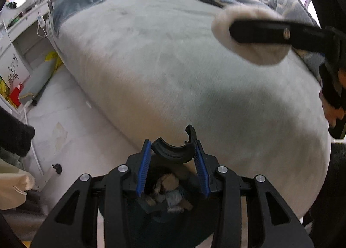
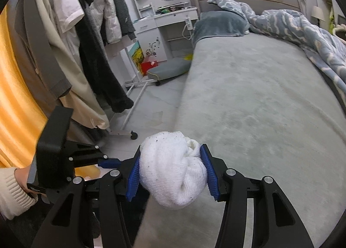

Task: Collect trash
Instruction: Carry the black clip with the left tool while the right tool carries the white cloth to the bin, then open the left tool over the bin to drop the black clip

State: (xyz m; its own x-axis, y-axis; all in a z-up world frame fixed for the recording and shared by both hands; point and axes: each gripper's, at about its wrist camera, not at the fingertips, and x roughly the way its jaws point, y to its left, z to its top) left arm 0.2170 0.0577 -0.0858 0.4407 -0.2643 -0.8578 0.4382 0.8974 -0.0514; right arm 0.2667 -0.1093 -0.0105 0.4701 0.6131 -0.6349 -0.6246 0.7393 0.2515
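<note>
**Sock ball in one tool, bin rim in the other**

Left wrist view: the left tool (image 1: 173,157) pinches the curved black rim of a trash bin (image 1: 173,152), ridged blue pads on hard plastic. Crumpled scraps lie in the bin below. The bed (image 1: 173,70) looks plush, grey and soft.

Right wrist view: the right tool (image 2: 173,172) squeezes a balled white sock (image 2: 173,170) above the bed's edge. It's knitted, speckled with lint, likely light and squashy; a mid-bulge grip suits it.

Grey bed (image 2: 259,100) — rumpled blue quilt (image 2: 302,29)
</note>
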